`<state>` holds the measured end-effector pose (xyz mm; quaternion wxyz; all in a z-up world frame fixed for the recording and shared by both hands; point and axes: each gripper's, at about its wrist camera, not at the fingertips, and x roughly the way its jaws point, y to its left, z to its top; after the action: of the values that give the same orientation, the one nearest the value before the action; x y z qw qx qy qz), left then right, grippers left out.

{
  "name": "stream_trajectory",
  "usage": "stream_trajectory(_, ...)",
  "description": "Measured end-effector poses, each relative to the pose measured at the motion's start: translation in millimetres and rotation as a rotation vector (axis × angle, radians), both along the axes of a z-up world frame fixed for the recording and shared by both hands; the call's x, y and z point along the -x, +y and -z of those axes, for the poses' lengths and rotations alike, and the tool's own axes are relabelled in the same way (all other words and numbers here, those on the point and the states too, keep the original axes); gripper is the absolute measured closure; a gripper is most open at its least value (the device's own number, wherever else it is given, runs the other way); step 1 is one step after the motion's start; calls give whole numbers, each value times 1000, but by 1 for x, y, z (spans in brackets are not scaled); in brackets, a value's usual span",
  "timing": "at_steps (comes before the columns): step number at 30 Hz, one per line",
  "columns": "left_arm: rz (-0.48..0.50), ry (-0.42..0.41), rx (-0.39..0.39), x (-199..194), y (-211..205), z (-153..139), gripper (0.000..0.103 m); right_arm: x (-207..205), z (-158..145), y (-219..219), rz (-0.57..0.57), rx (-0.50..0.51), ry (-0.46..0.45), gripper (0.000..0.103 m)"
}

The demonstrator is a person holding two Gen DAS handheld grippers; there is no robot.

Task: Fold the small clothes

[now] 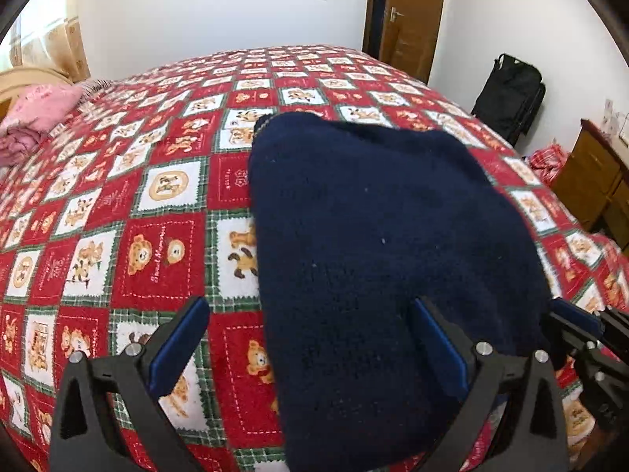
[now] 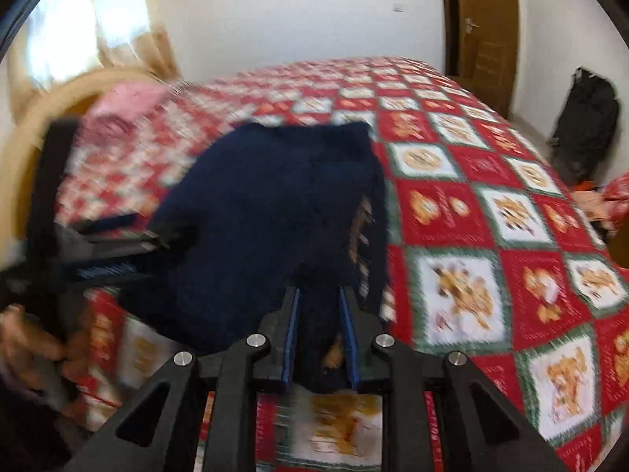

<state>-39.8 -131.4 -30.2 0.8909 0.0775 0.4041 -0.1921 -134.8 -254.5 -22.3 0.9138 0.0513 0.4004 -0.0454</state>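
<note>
A navy knit garment (image 1: 385, 236) lies folded on the red teddy-bear quilt (image 1: 157, 251). My left gripper (image 1: 310, 306) stands wide open over the garment's near left edge. One blue pad hangs above the quilt and the other above the knit, with nothing pinched. At the garment's near right corner, my right gripper (image 1: 582, 322) is seen from the side. In the right wrist view the garment (image 2: 267, 216) fills the narrow gap of the right gripper (image 2: 318, 295), whose pads close on the dark fabric. The left gripper (image 2: 110, 244) and a hand (image 2: 31, 346) are blurred at left.
Pink clothes (image 1: 35, 118) are piled at the bed's far left by a curved wooden headboard (image 2: 35, 149). A black bag (image 1: 511, 98) leans on the wall near a wooden door (image 1: 409, 15). A wooden dresser (image 1: 593, 181) stands right of the bed.
</note>
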Motion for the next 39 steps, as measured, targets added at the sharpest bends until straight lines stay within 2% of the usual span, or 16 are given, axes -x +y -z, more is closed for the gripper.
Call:
stream_trajectory(3, 7, -37, -33, 10, -8, 2, 0, 3, 16, -5, 32, 30, 33, 82)
stream_trajectory(9, 12, -47, -53, 9, -7, 5, 0, 11, 25, -14, 63, -6, 69, 82)
stream_trajectory(14, 12, -33, -27, 10, -3, 10, 0, 13, 27, -13, 56, -32, 106, 82)
stream_trajectory(18, 47, 7, -34, 10, 2, 2, 0, 17, 14, -17, 45, -78, 151, 81)
stream_trajectory(22, 75, -23, -14, 3, 15, -23, 0, 20, -31, -14, 3, -9, 19, 81)
stream_trajectory(24, 53, -64, -2, -10, 17, -37, 0, 4, -51, -9, -17, 16, -44, 81)
stream_trajectory(26, 29, -90, -12, -30, 15, -47, 0, -24, -57, 3, -25, 16, -65, 81)
stream_trajectory(32, -7, -70, -12, -101, -9, -56, 0, -127, -49, 47, -60, 17, -75, 81)
stream_trajectory(35, -14, -100, -47, -123, -28, -50, 0, -171, -37, 67, -84, 19, -30, 82)
stream_trajectory(39, -39, -80, -164, -148, -53, -20, 0, -208, 0, 47, -64, 3, 75, 82)
